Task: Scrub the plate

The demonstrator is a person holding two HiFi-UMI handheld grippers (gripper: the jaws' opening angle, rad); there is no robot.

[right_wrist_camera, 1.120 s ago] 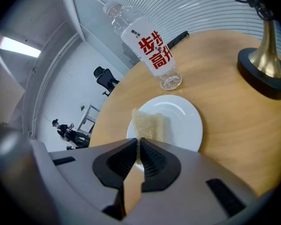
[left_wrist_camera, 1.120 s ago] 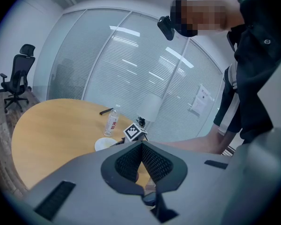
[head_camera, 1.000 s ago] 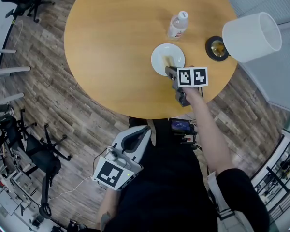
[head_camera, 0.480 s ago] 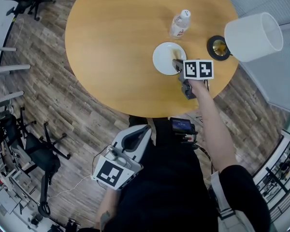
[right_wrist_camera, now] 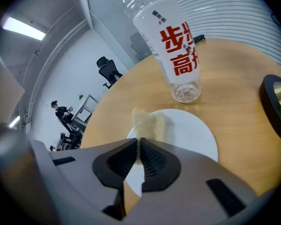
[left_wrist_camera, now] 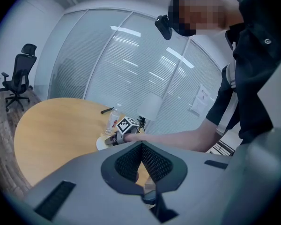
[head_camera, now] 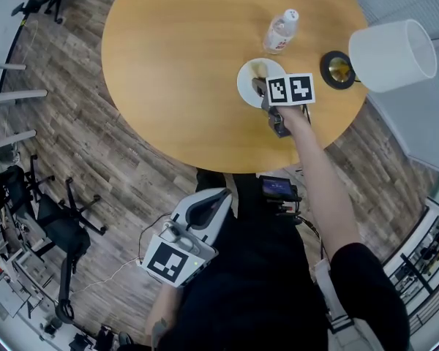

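Round wooden table [head_camera: 175, 72] fills my view from above, with plank flooring around it. The white plate [head_camera: 247, 88] sits near its right edge, and just beyond the plate a clear water bottle [head_camera: 282, 31] with a red-lettered label stands upright. A lamp [head_camera: 391, 53] with a white shade stands to the right, its dark base near the plate. My right gripper [right_wrist_camera: 138, 146] is clenched on a pale yellow sponge [right_wrist_camera: 147, 123], whose free end lies on the far part of the plate. My left gripper [left_wrist_camera: 141, 149] hangs low by my waist, off the table, jaws pressed together with nothing between them.
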